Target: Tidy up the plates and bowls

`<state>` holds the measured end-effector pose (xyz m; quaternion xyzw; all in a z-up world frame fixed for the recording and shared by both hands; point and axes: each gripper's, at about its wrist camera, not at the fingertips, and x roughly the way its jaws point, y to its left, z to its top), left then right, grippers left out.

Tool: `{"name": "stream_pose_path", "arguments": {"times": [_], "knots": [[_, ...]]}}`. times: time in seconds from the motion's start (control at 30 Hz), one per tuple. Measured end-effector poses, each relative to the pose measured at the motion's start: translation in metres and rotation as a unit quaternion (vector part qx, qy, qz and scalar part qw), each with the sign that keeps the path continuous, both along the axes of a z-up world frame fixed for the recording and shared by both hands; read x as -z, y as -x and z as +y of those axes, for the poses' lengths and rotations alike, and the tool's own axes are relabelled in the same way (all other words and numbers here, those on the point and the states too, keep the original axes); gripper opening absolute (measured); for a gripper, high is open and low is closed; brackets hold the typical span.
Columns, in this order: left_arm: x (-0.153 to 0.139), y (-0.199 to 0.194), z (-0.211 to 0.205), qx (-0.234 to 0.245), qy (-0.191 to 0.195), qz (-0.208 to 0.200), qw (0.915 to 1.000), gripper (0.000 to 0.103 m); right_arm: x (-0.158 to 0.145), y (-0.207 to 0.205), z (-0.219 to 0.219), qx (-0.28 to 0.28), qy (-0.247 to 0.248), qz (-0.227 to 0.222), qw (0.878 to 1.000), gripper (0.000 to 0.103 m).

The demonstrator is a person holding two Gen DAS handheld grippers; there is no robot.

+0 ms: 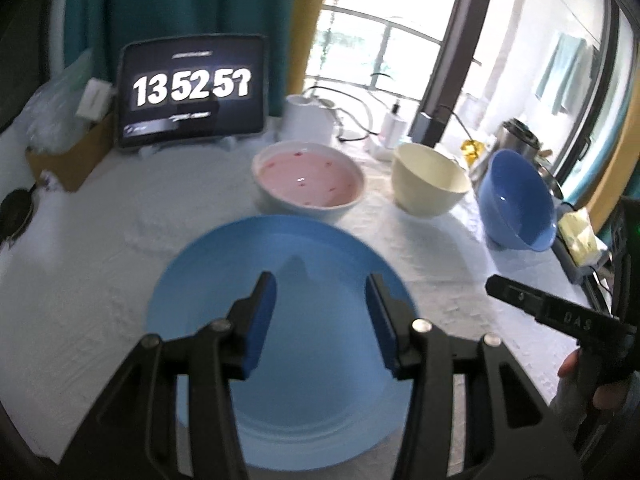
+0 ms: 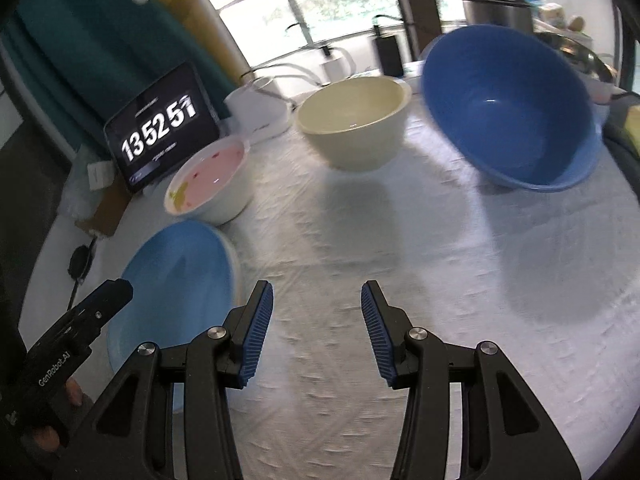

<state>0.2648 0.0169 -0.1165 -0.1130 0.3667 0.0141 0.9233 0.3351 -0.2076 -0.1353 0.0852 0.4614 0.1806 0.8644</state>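
Observation:
A light blue plate (image 1: 280,264) lies flat on the white cloth, and my left gripper (image 1: 321,286) hovers open above it with nothing between its blue pads. Behind the plate stand a pink bowl (image 1: 308,180), a cream bowl (image 1: 430,184) and a dark blue bowl (image 1: 516,200) in a row. In the right wrist view my right gripper (image 2: 317,296) is open over bare cloth, to the right of the light blue plate (image 2: 176,280). The pink bowl (image 2: 212,180), cream bowl (image 2: 354,120) and dark blue bowl (image 2: 512,108) stand beyond it.
A tablet showing a clock (image 1: 192,92) leans at the back of the table (image 1: 80,280). White chargers with cables (image 1: 308,120), a cardboard box (image 1: 68,152) and a metal pot (image 2: 496,4) sit along the far edge. The other gripper's body (image 1: 560,316) shows at the right, held by a hand.

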Motion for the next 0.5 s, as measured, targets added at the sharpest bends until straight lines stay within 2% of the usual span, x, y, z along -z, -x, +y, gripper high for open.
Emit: {"name": "stream_pose_path", "arguments": {"times": [0.5], "knots": [[0.002,-0.032,-0.081,0.054,-0.021,0.012,0.9982,0.048,0.002,-0.007,-0.083,0.042,-0.022,-0.015,0.999,0.049]]}}
